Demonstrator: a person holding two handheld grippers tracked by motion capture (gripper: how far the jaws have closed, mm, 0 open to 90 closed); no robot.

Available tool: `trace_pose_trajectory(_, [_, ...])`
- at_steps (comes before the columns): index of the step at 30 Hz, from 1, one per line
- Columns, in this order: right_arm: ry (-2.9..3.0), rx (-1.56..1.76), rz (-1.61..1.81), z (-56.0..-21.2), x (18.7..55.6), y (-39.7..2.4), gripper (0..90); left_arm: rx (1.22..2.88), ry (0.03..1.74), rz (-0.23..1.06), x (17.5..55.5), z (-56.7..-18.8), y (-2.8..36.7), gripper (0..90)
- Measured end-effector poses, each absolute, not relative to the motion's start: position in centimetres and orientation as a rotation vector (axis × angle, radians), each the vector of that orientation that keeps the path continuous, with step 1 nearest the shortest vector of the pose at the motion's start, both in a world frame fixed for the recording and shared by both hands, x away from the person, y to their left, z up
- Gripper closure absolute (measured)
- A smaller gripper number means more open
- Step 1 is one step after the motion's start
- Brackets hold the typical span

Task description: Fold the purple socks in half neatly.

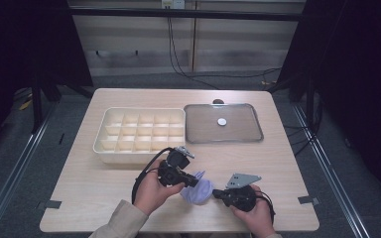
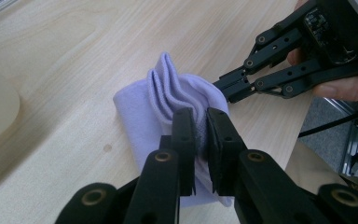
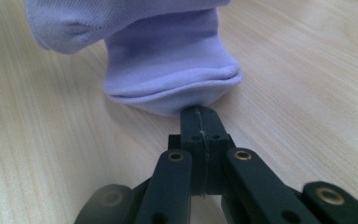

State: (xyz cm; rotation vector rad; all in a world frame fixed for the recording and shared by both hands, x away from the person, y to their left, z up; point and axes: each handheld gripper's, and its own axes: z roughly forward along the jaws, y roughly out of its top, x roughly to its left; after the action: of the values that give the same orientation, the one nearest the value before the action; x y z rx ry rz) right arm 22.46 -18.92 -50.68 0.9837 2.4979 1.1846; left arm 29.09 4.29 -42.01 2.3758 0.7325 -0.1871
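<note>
Because the sock [image 1: 197,190] is soft, light and limp, it is judged to sag unless pinched at its thicker folded edges. It lies just before the divided box [image 1: 140,135], pinched by the left gripper [image 2: 200,140] and the right gripper [image 3: 200,116].

sock [image 2: 168,100]: lilac | divider box [image 1: 141,130]: cream | tray [image 1: 250,131]: grey

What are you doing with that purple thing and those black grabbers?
A person is working on a lilac sock at the near edge of the wooden table, with a two-jaw tool in each hand. The left tool is pinching the bunched fabric, and the right tool is shut with its tip against the sock's other end. A divided box and a metal tray sit behind.
</note>
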Motion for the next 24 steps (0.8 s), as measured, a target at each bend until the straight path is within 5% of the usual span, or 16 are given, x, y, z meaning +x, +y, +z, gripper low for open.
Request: trace_pose_trajectory(24, [2.502, 0.968, 1.188, -50.7, 22.5, -18.8, 90.0, 2.419, 0.716, -0.198, 29.1, -43.5, 2.7, 82.3])
